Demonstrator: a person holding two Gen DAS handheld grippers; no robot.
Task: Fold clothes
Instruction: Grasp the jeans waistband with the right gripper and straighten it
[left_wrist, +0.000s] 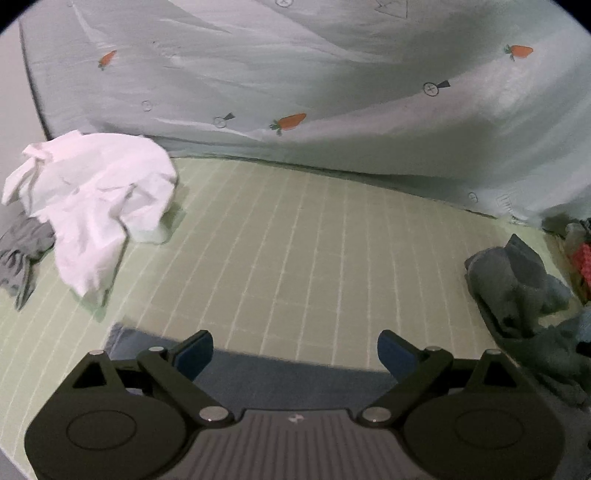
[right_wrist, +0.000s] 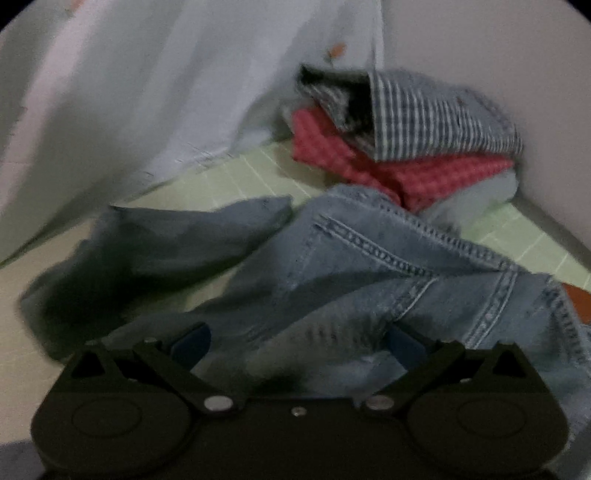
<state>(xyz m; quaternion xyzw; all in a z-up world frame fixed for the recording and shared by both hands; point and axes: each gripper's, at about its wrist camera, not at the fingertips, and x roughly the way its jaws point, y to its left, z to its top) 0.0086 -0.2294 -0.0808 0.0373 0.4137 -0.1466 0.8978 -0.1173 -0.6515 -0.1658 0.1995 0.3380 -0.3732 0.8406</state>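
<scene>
Hovering over a pale green checked sheet (left_wrist: 295, 240), the left gripper (left_wrist: 295, 350) stands wide apart with nothing between its blue pads; a dark blue cloth (left_wrist: 280, 380) lies just under it at the bottom of the left wrist view. At the left of that frame a crumpled white shirt (left_wrist: 99, 199) lies on the sheet, partly over a grey garment (left_wrist: 20, 251) at the left edge. A grey-blue heap (left_wrist: 517, 284) sits at the right edge. Across the top hangs a light blanket with carrot prints (left_wrist: 332, 74).

In the right wrist view, which is blurred, the right gripper (right_wrist: 299, 347) is also spread wide, and light blue jeans (right_wrist: 369, 266) lie rumpled in front of and between its fingers, the pads not pressing them. A grey-blue cloth (right_wrist: 166, 236) lies at the left centre. In the upper right, folded clothes are stacked: a striped shirt (right_wrist: 424, 114) on top of a red checked one (right_wrist: 388, 170).
</scene>
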